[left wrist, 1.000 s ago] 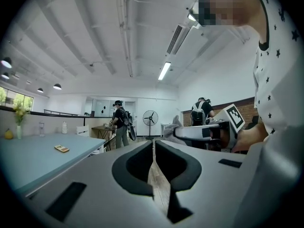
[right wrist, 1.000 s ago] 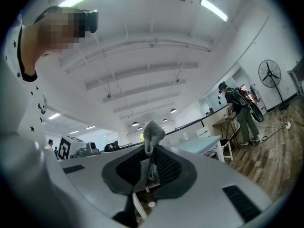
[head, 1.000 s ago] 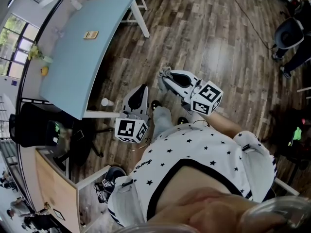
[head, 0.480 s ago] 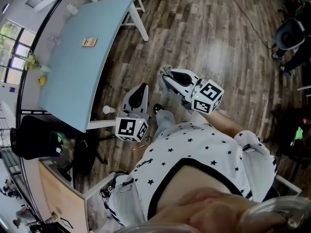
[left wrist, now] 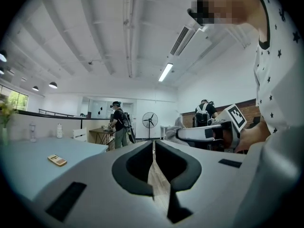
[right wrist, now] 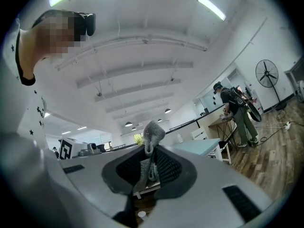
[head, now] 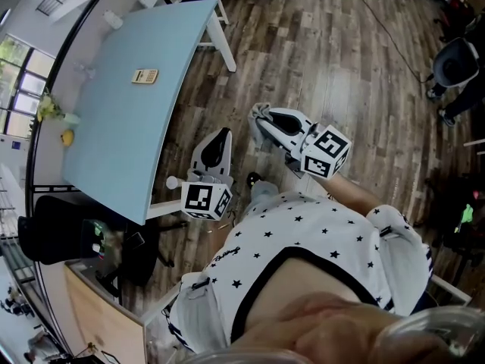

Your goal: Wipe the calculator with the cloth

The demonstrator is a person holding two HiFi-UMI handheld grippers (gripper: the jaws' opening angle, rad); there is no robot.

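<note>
On the pale blue worktop (head: pixel 129 135): the calculator (head: pixel 145 76) lies flat and alone, well apart from both claws. In the left gripper view it shows small, off to the left.
Grip side: your right claw (head: pixel 262 117) is clamped on the grey knitted cloth (right wrist: pixel 151 141). One fold pokes up past the tips and the rest is bunched between the jaws.
Spare side: your left claw (head: pixel 221 138) has its jaws pressed together with nothing between them. Only wood shows through the slit.
Your position: you stand over the wooden floor (head: pixel 326 74), short of the worktop, with both claws raised in front of you.
Stage: wiping looks not yet begun, and the approach comes first.
Risk, thin cloth: little fabric sticks out beyond the tips. If you press down flat, the hard jaw ends may scrape the keys instead of the cloth.
Risk, lost grip: a firm drag could tug the pinched fold out of the jaws.
Risk, sliding: the calculator lies loose. A one-sided stroke may push it across the worktop unless your left claw steadies it.
Risk, reach: it sits in from the near edge, so stretching for it could tilt your stroke.
</note>
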